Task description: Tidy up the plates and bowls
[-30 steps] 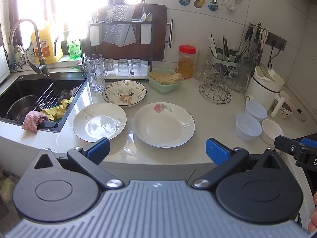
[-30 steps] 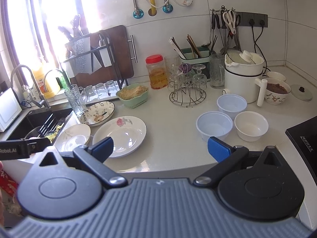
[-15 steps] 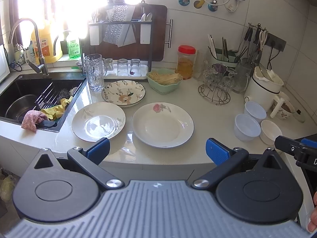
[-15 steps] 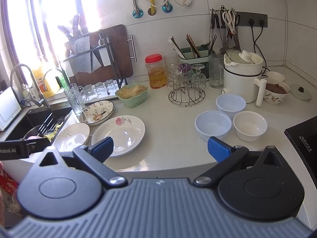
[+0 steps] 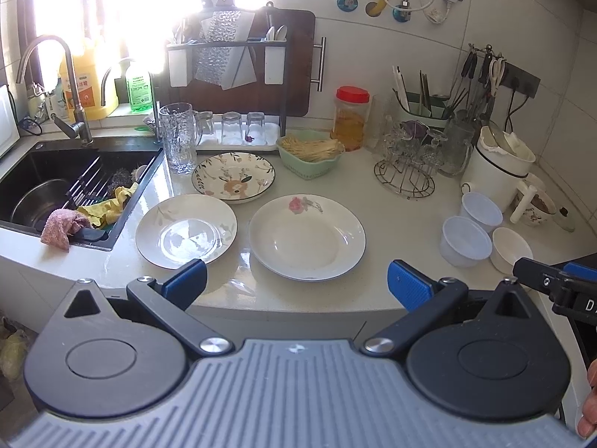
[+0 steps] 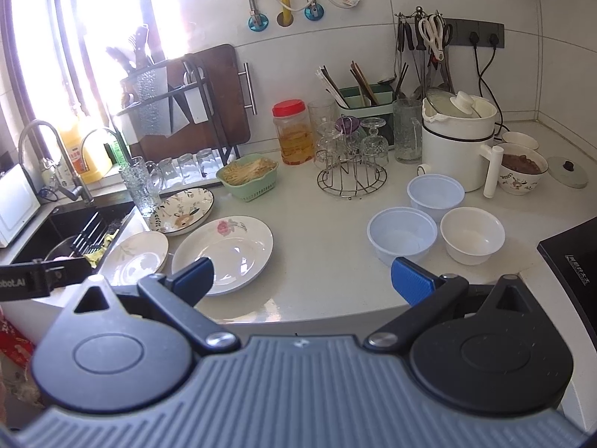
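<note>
Pale table (image 5: 391, 224) by sink (image 5: 33, 171), tiled wall, bright window; plates (image 5: 306, 239) left, bowls (image 6: 401, 233) right. Both hand-held grippers (image 5: 296, 285) (image 6: 300, 278) released, empty.

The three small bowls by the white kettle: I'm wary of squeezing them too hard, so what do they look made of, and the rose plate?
The two bluish bowls look like thin, translucent matte plastic: light glows through their walls. The white bowl is opaque, plastic or ceramic, hard to tell. The rose plate looks like glazed ceramic, given its glossy highlights.
</note>
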`<state>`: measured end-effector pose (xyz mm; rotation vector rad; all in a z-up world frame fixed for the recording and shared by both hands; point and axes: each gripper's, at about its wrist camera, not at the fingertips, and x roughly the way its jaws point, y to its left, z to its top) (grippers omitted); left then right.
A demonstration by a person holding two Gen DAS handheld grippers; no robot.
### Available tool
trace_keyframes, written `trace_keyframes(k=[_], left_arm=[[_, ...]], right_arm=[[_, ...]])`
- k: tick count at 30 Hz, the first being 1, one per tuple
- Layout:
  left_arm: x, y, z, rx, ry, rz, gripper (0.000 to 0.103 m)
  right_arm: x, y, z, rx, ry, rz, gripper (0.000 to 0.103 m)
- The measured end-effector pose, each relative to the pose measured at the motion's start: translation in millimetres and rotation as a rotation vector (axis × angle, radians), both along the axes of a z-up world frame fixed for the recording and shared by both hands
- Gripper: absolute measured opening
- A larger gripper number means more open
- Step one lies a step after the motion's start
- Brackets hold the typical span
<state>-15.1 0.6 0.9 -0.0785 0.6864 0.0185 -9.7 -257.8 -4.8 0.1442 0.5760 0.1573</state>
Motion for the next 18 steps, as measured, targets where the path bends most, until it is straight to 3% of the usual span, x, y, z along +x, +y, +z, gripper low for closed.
trace_keyframes(k=[9,18], left_arm=[[-0.6,2.3,-3.2,-0.019,0.021,0.028,0.103],[-1.2,3.6,-4.5,-0.01,-0.008,0.028,0.103]], right_arm=[[1.5,0.1,-0.5,0.015,0.005,0.02,0.103],[7.2,3.2,-12.4,-0.002,0.022,0.064,0.103]])
